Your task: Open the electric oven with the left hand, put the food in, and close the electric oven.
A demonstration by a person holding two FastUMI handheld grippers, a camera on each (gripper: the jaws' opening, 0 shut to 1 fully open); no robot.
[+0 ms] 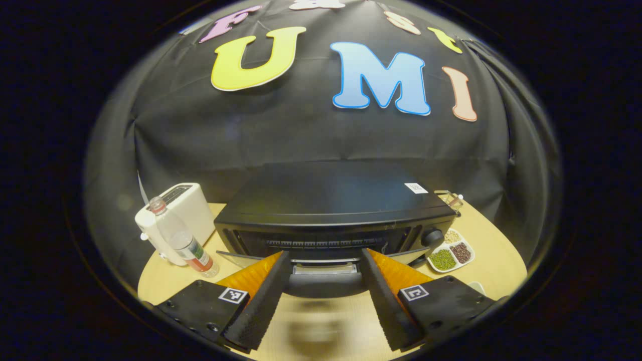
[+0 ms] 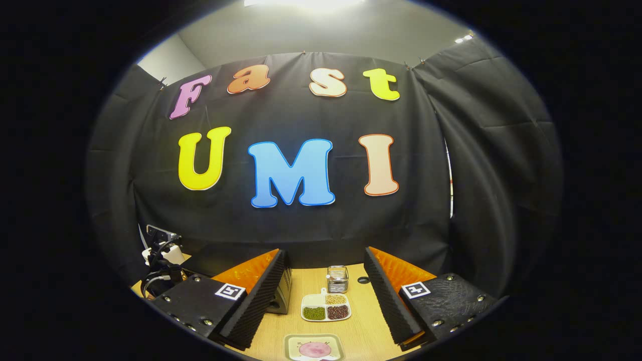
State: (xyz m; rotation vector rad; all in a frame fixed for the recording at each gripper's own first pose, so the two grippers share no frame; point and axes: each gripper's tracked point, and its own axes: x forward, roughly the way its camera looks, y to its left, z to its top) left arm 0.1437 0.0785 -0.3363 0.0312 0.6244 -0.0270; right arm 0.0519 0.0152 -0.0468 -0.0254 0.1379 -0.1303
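The black electric oven (image 1: 326, 200) fills the middle of the left gripper view, seen from above and in front. Its door handle (image 1: 325, 268) lies between the fingers of my left gripper (image 1: 325, 256), which is open and not pressing on it. The door below the handle is blurred and looks tilted a little outward. In the right gripper view, my right gripper (image 2: 325, 260) is open and holds nothing. A small plate with pink round food (image 2: 313, 348) sits on the table just below and in front of it. One oven corner (image 2: 284, 291) peeks from behind its left finger.
A white toaster (image 1: 181, 208) and a plastic bottle (image 1: 183, 239) stand left of the oven. A divided dish of beans (image 1: 450, 250) (image 2: 326, 307) and a glass jar (image 2: 337, 279) sit to its right on the wooden table (image 1: 496, 260). Cables (image 2: 158, 273) hang at the left.
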